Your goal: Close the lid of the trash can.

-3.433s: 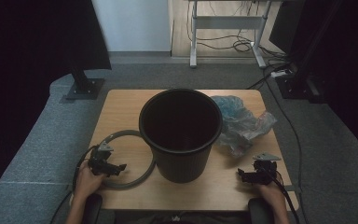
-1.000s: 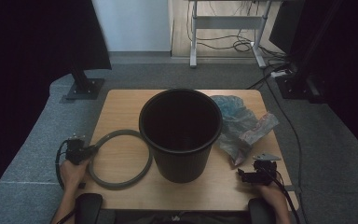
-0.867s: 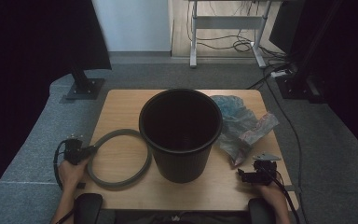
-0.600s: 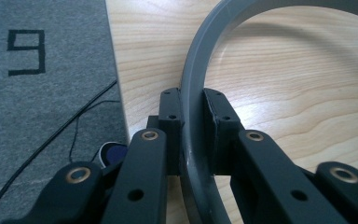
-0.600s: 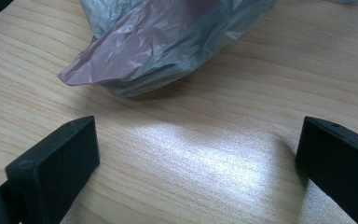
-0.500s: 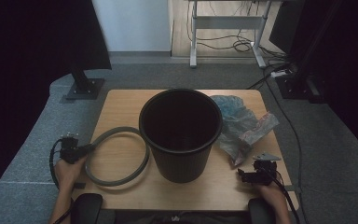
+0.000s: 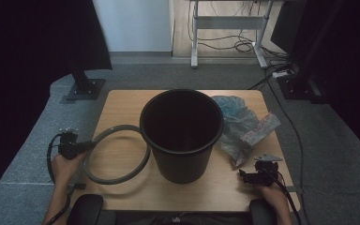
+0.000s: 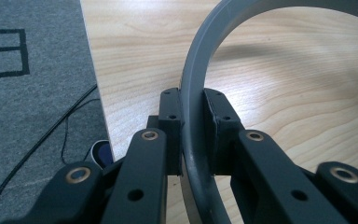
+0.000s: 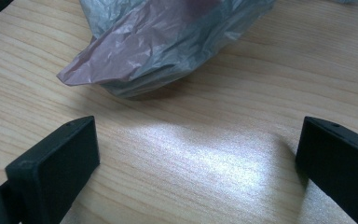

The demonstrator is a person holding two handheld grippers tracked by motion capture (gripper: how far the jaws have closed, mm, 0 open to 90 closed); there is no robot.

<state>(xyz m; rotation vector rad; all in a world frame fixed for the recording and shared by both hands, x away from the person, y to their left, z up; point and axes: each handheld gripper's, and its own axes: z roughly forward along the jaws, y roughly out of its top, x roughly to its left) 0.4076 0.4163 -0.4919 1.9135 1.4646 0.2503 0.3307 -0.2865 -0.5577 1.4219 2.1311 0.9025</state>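
My left tool [image 7: 77,146], clenched on the grey ring [image 7: 117,154], has lifted it off the table [image 7: 122,110] at nine o'clock of the bin [image 7: 182,136] (right tool [image 7: 246,176] idle, released), ready for fitting.

Lab or recording studio: dark curtains [image 7: 37,42] left and right, grey carpet [image 7: 136,75], cables [image 7: 243,44] under desk frame [image 7: 225,23] top centre.

The left hand-held gripper [image 7: 77,147] holds the grey round plastic ring [image 7: 117,154] at the left edge of the wooden worktop [image 7: 122,101]. The black plastic bucket [image 7: 182,136] stands upright in the middle, the crumpled plastic bag [image 7: 243,129] by the right edge.
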